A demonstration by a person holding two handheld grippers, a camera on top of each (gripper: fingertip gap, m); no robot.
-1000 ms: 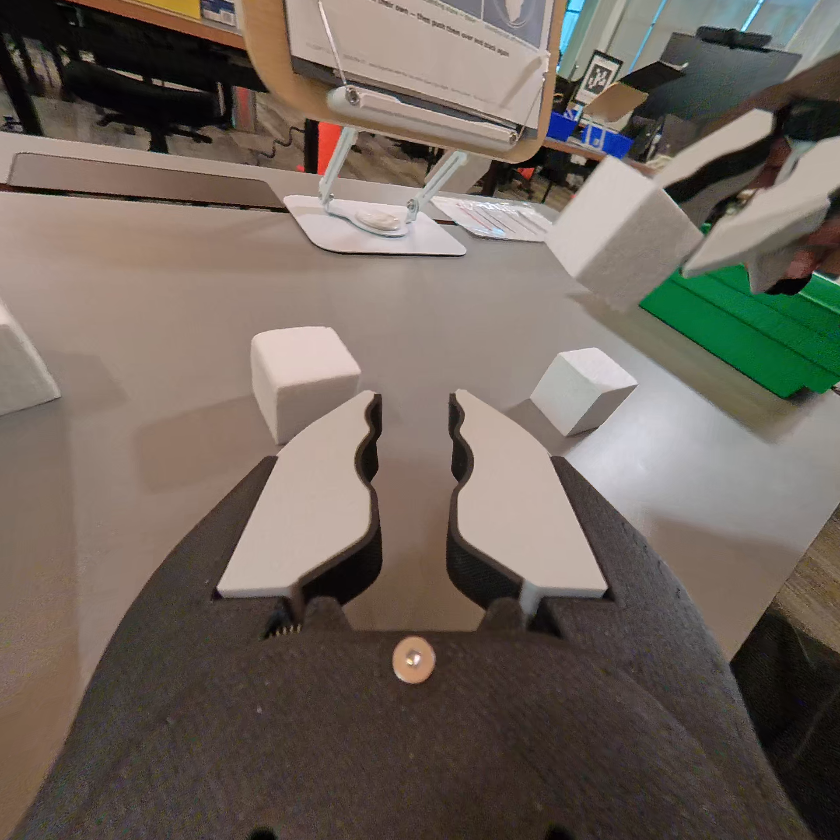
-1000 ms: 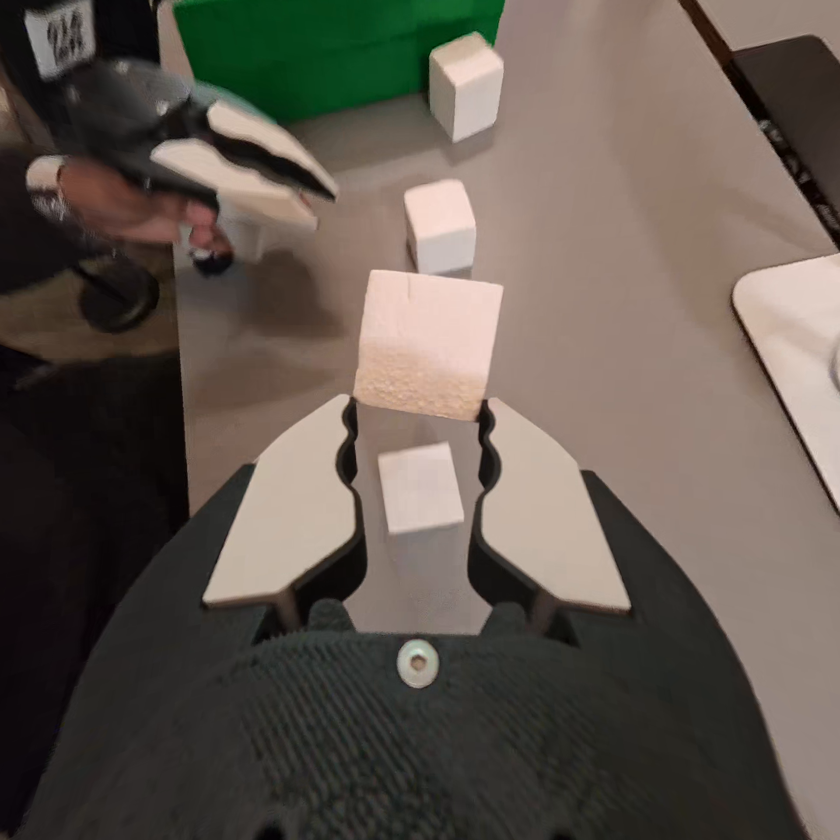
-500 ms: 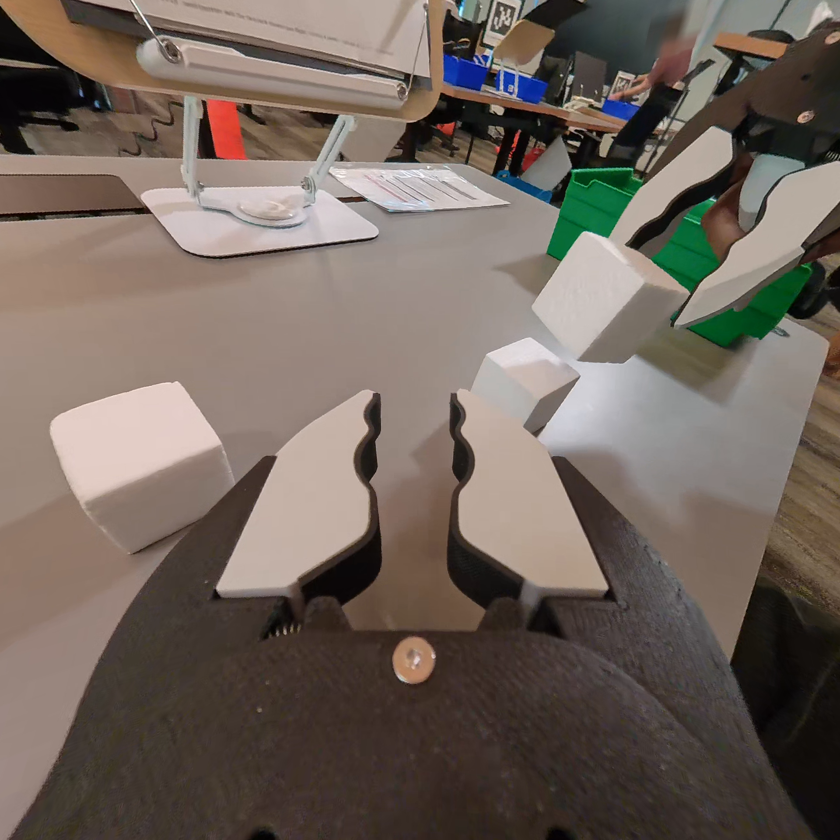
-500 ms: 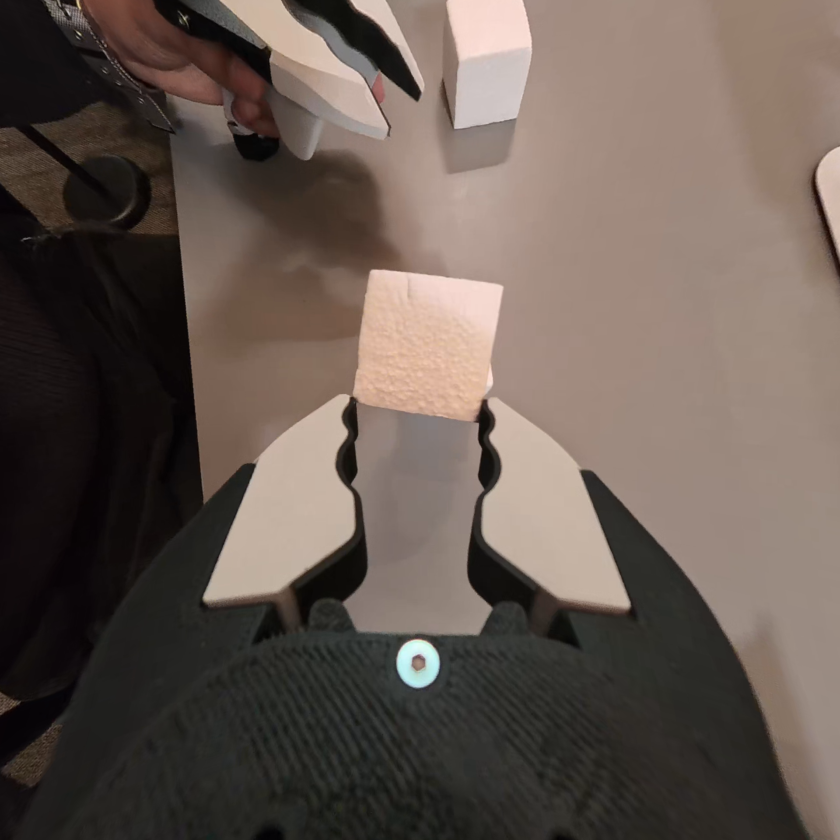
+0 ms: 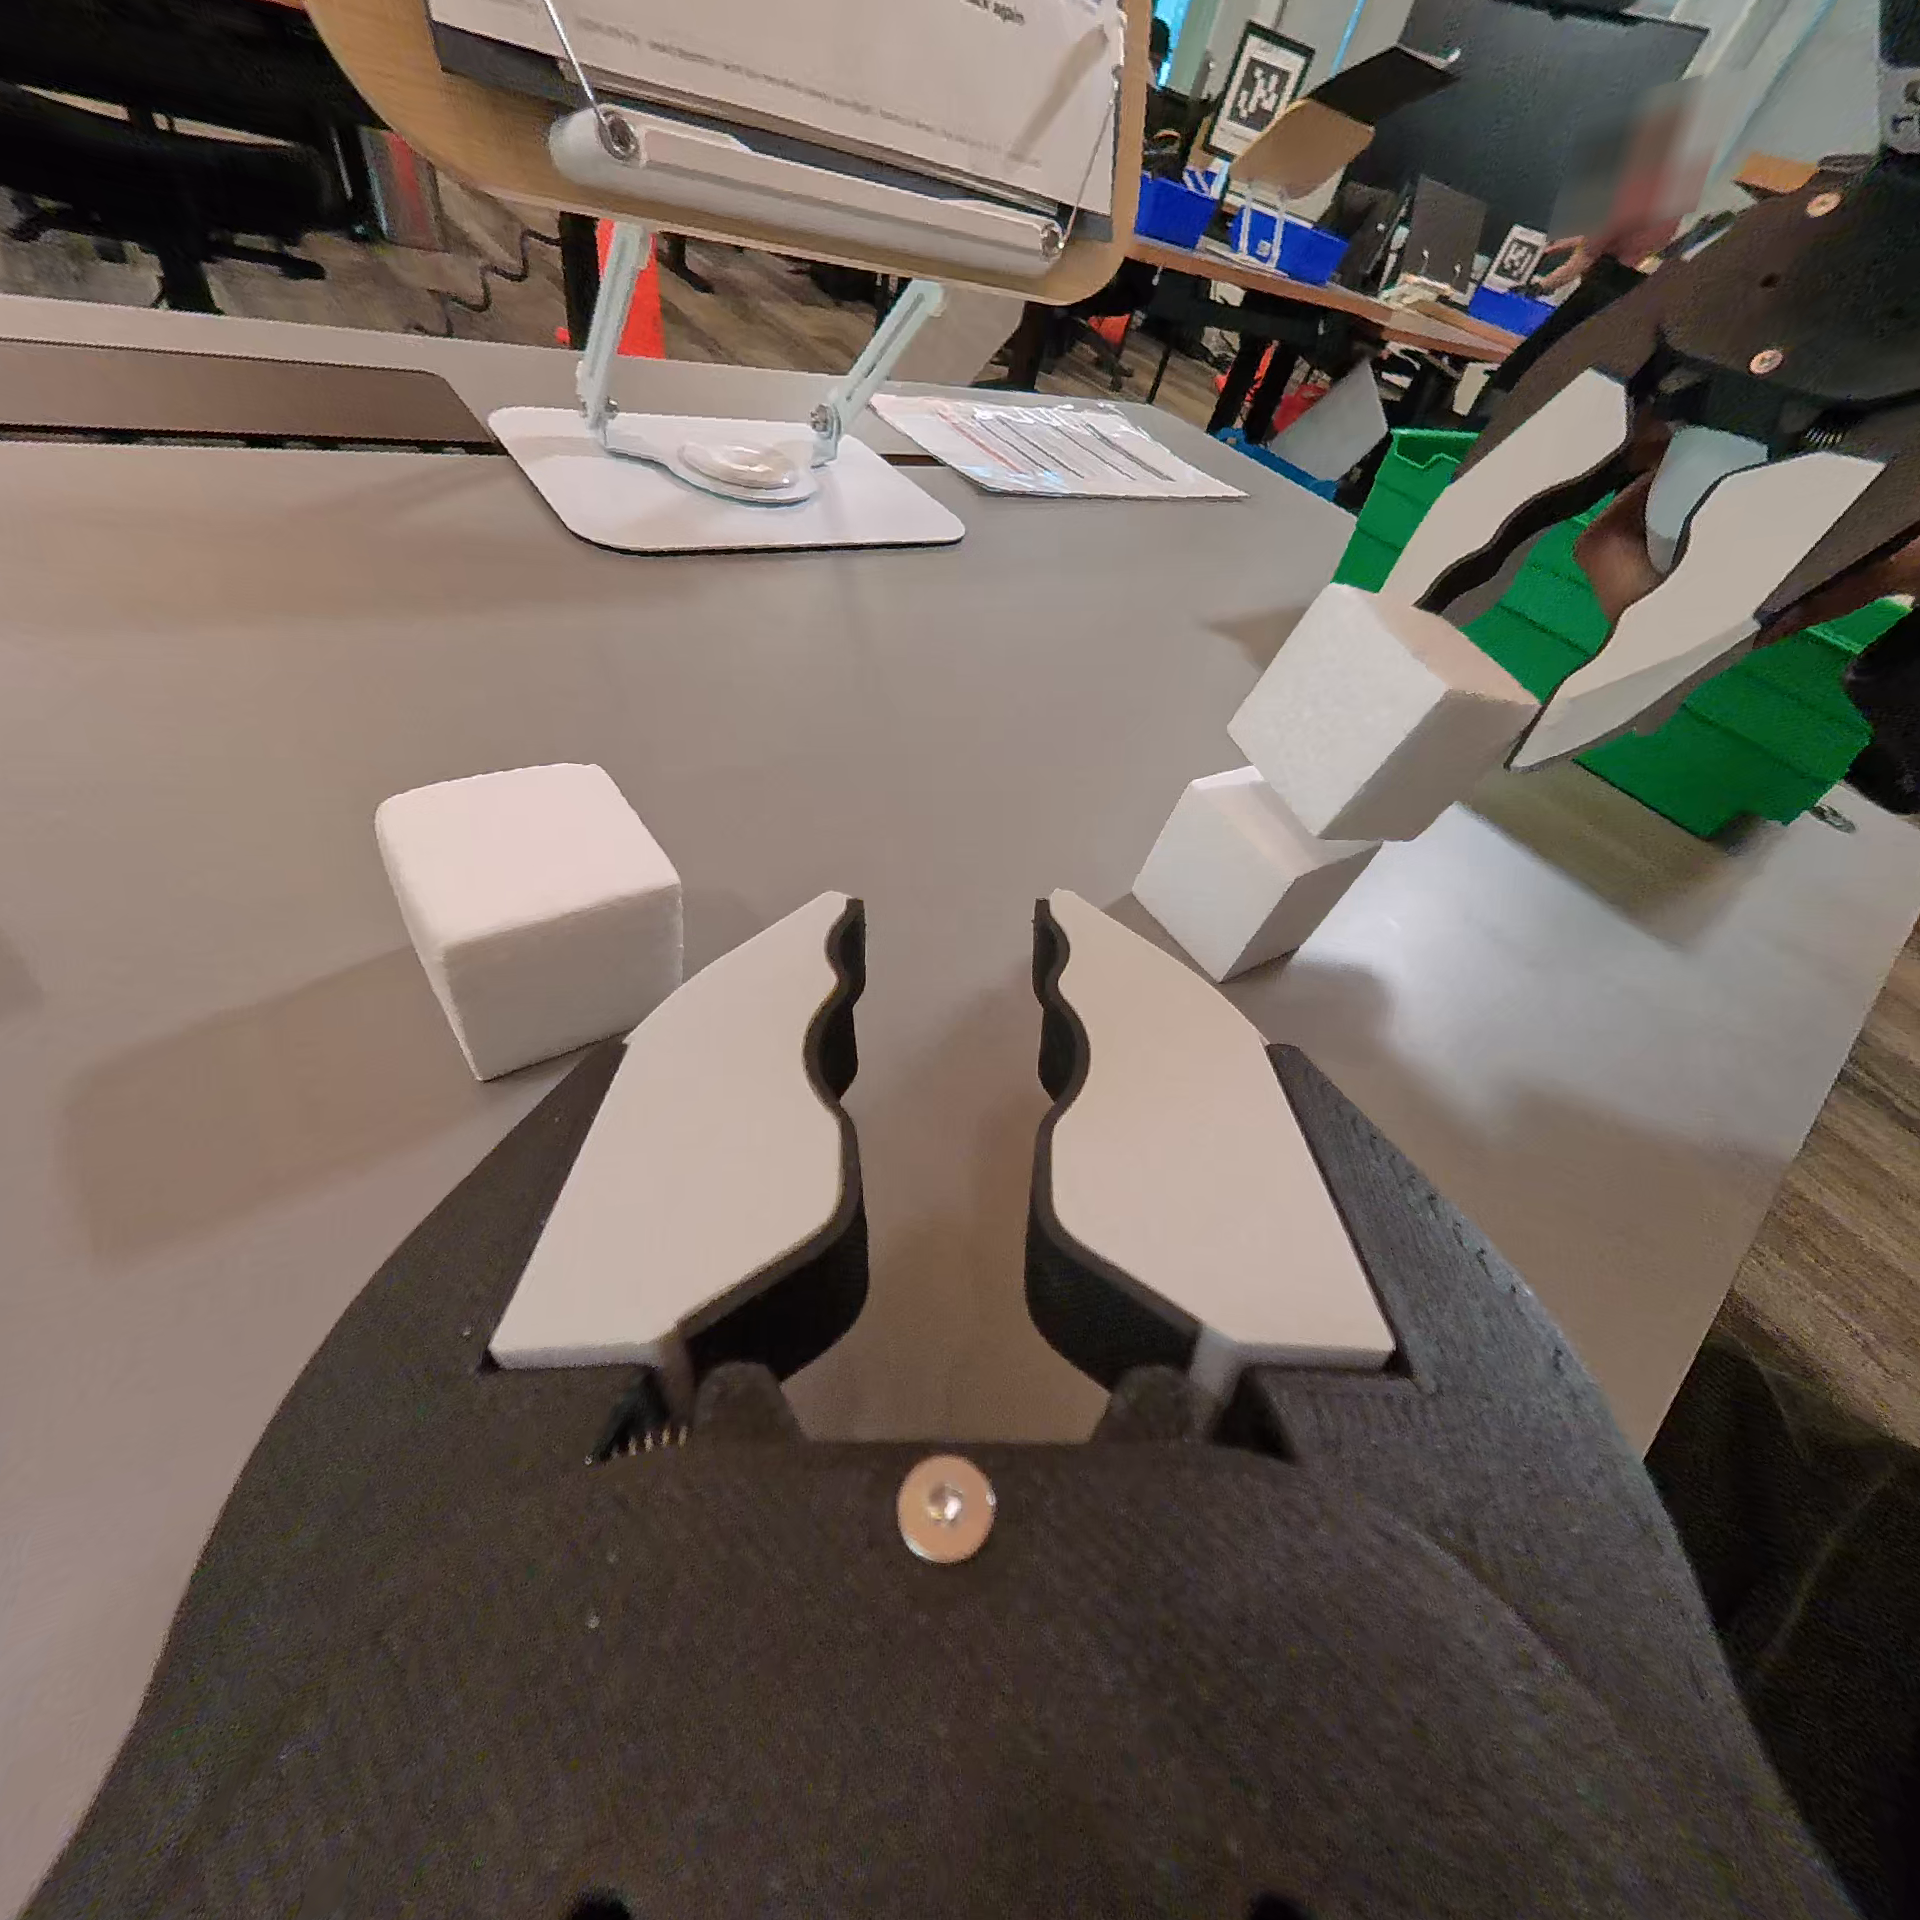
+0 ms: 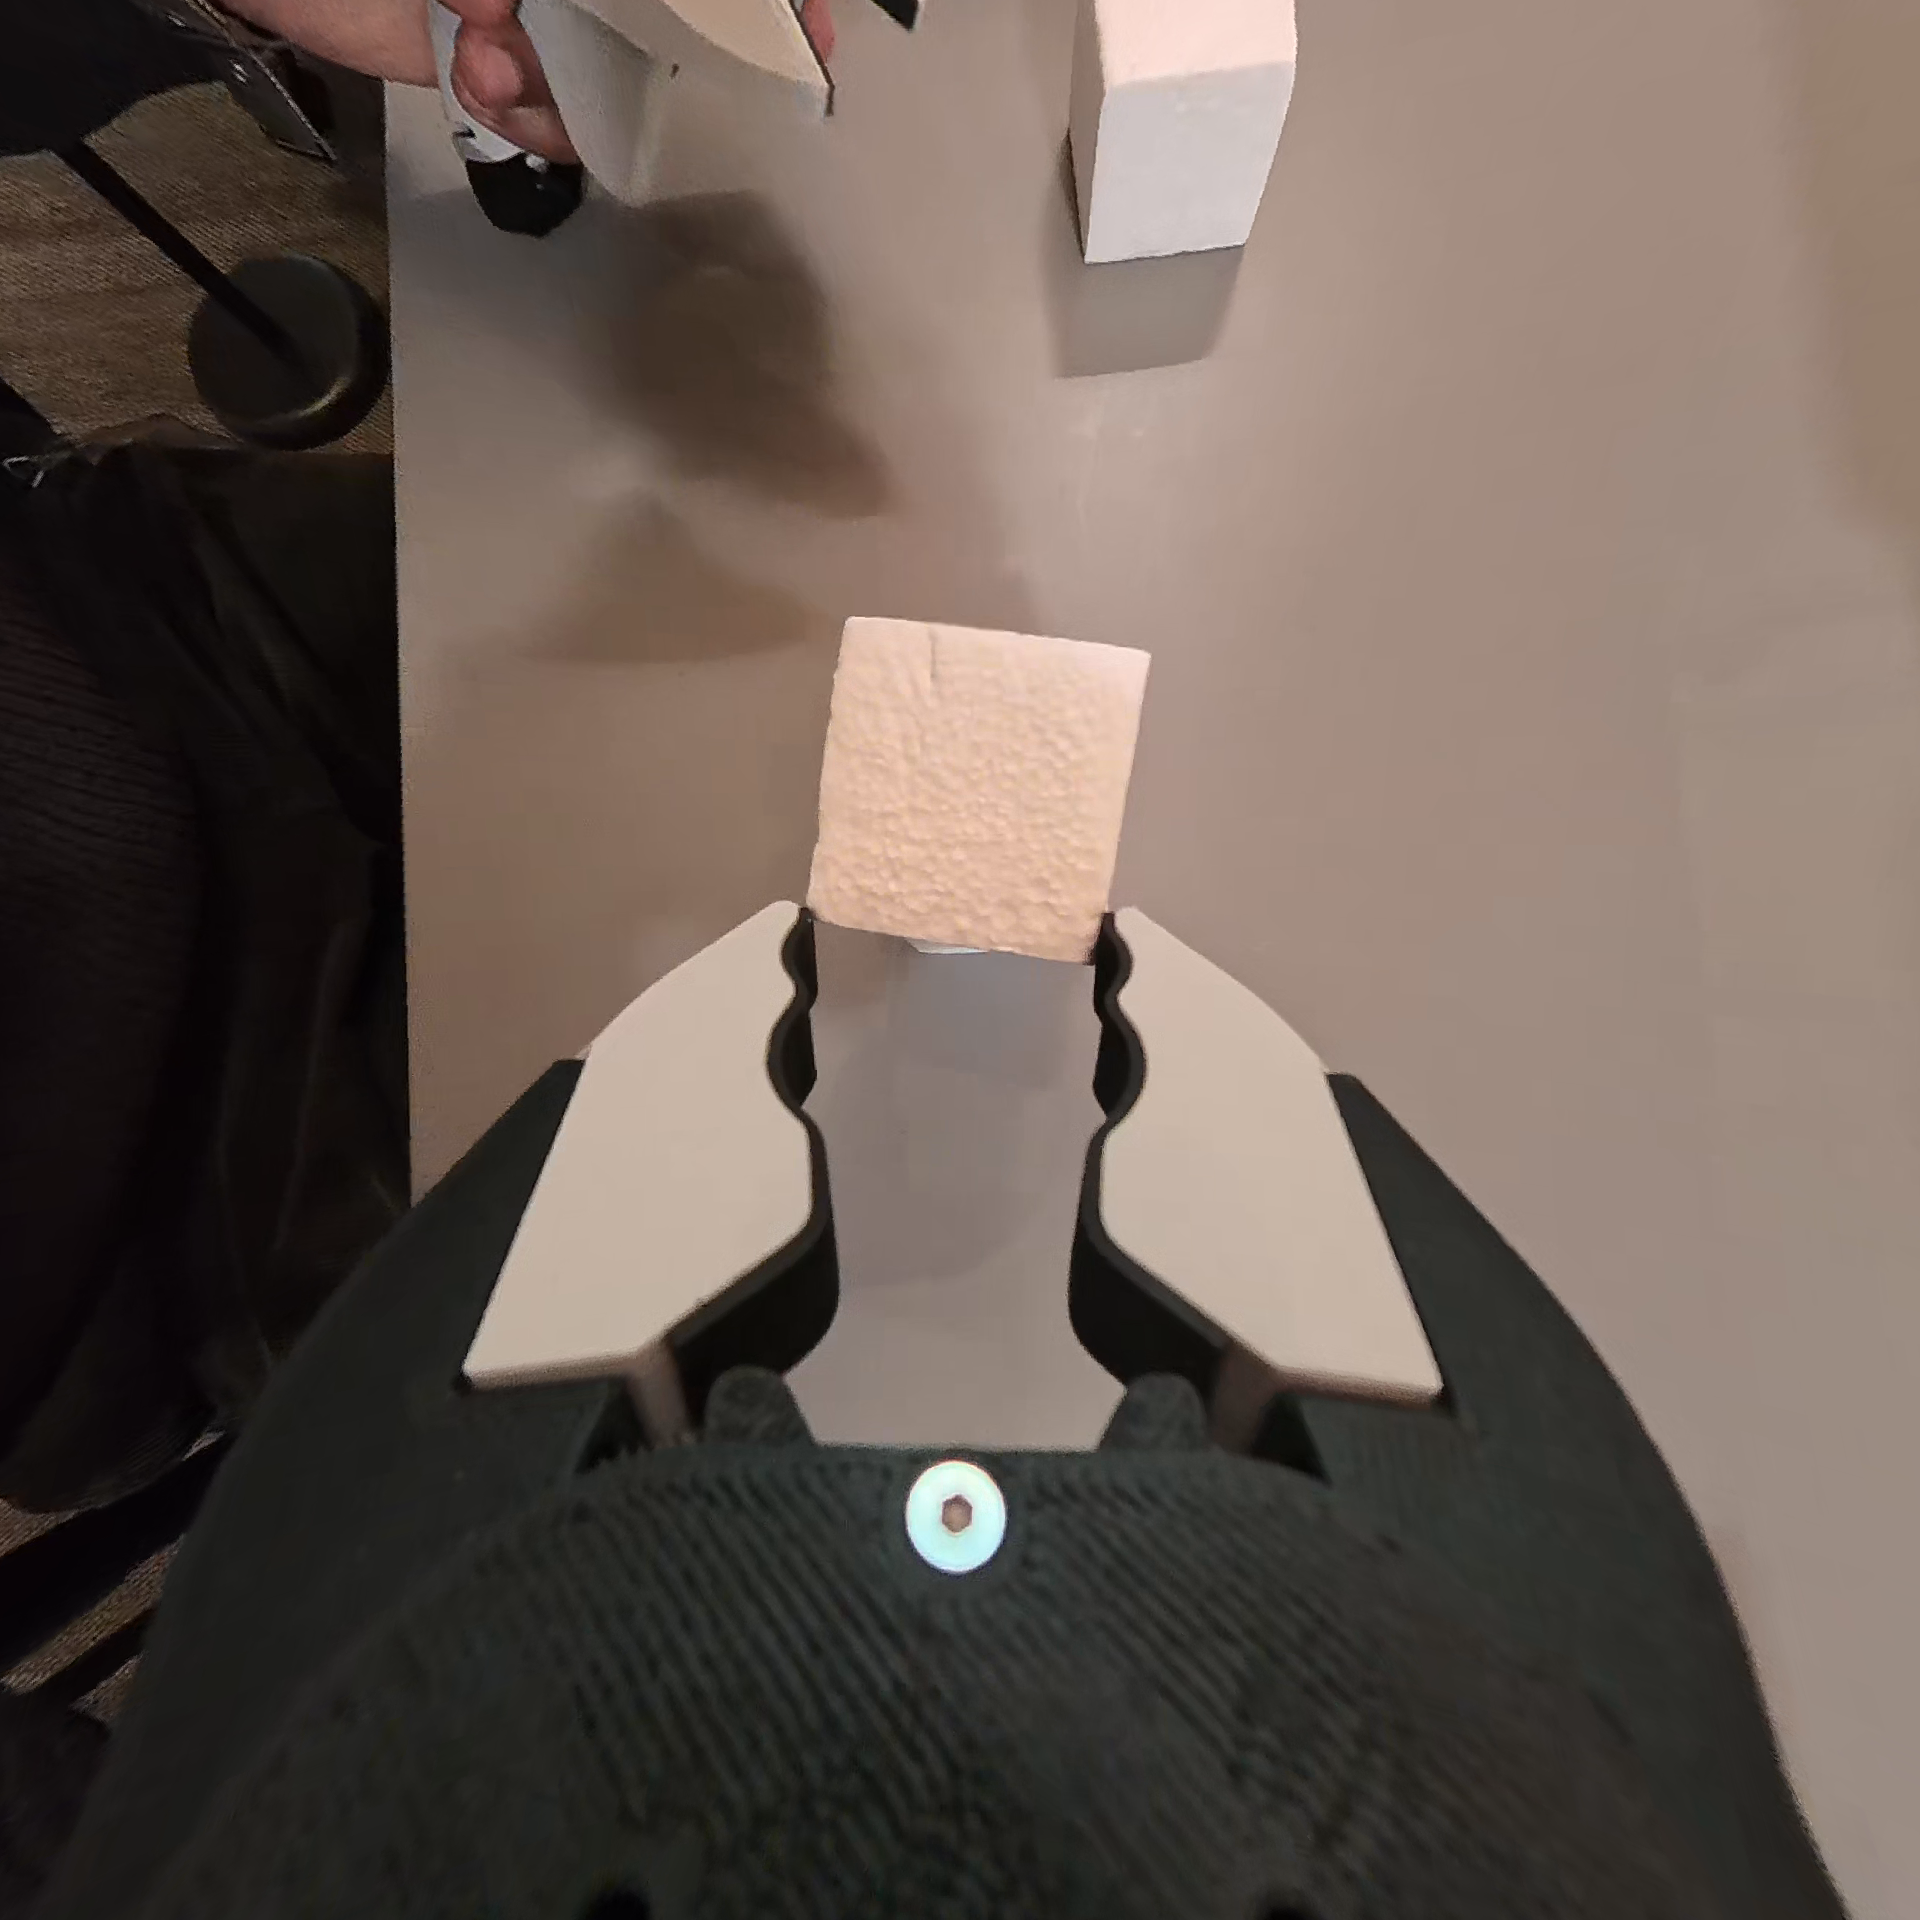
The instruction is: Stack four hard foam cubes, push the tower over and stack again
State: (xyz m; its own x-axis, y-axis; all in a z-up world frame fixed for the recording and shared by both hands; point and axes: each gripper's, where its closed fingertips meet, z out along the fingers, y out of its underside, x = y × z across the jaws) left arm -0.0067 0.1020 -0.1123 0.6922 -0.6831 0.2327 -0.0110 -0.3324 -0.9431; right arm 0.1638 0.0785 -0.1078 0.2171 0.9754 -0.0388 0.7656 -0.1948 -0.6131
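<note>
My right gripper [image 6: 954, 920] is shut on a white foam cube [image 6: 982, 779]. It holds the cube tilted, right over a second foam cube [image 5: 1236, 873] that stands on the grey table [image 5: 935, 675]; the two look to be touching. In the right wrist view only a sliver of the lower cube [image 6: 940, 948] shows. In the left wrist view the right gripper [image 5: 1475, 686] and the held cube [image 5: 1371, 717] are at the right. My left gripper [image 5: 945, 914] is open and empty, low over the table, with a third foam cube [image 5: 525, 914] just to its left.
A document stand [image 5: 727, 488] and a plastic sleeve [image 5: 1049, 447] sit at the back of the table. A green bin [image 5: 1714, 707] stands behind the right gripper. The third cube [image 6: 1179, 135] and the left gripper's fingers [image 6: 727, 31] show in the right wrist view. The table edge [image 6: 400, 727] runs along the left. The tips of one gripper are about 20 cm away from the tips of the other.
My right gripper has come down with its cube onto the cube standing on the table. My left gripper has shifted and turned, staying open and empty.
</note>
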